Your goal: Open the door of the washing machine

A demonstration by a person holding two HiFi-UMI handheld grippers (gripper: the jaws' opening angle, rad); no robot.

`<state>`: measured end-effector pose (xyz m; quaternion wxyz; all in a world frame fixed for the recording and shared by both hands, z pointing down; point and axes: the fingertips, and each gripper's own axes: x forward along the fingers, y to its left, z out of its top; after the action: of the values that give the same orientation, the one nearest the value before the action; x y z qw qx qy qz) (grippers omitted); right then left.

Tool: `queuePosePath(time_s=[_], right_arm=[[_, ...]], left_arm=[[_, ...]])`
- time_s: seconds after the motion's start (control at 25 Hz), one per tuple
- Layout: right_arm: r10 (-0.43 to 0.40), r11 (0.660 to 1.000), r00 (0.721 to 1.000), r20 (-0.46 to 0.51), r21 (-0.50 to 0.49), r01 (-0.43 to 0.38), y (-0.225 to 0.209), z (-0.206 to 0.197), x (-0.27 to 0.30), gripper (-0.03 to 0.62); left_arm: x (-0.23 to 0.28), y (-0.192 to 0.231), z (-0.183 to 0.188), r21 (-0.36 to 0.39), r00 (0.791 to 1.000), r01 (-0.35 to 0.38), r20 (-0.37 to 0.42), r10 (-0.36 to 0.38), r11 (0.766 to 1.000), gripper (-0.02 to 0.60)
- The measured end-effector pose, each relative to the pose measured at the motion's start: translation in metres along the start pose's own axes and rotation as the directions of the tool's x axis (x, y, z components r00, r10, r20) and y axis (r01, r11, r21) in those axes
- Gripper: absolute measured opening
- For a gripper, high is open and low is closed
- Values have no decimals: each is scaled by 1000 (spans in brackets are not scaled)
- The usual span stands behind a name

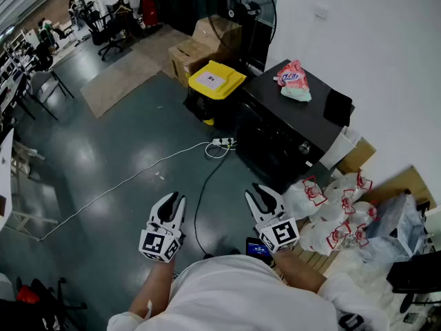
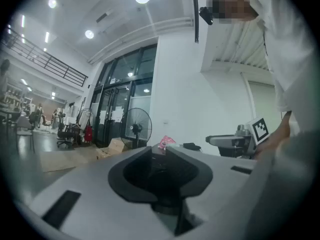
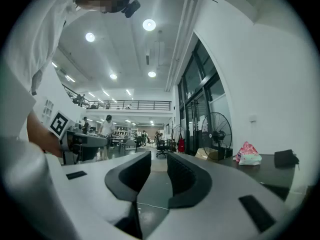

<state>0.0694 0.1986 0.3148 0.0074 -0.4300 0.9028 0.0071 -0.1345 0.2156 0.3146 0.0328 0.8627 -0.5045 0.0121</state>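
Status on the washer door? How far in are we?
Done: nothing yet. The door of the washing machine looks shut, though its dark front shows little detail. In hand: only the approach. The left tongs and right tongs hang open and empty, apart from the machine. Left: reach the door, grip it, pull it open.

The floor (image 1: 124, 150) is smooth and glossy with a bright sheen, the washing machine (image 1: 296, 126) has a sleek dark top, the boxes (image 1: 207, 43) are matt brown cardboard, the bags (image 1: 331, 212) crinkly thin plastic, and the left tongs (image 1: 173, 200) and right tongs (image 1: 256, 192) matt white plastic.
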Motion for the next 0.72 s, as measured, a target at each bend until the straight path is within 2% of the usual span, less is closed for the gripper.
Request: queuePosePath(time_s=[0.12, 0.32, 0.72], right_arm=[[-9, 1000, 1000, -6, 15, 10, -5, -6, 1, 117], [-13, 1000, 1000, -29, 14, 13, -2, -9, -7, 41], [-54, 998, 998, -40, 32, 55, -1, -9, -31, 37]], left_arm=[[4, 8, 0, -20, 1000, -1, 7, 1, 1000, 81], [2, 9, -7, -38, 1000, 12, -2, -12, 999, 81], [-16, -9, -14, -31, 1000, 9, -20, -10, 999, 87]])
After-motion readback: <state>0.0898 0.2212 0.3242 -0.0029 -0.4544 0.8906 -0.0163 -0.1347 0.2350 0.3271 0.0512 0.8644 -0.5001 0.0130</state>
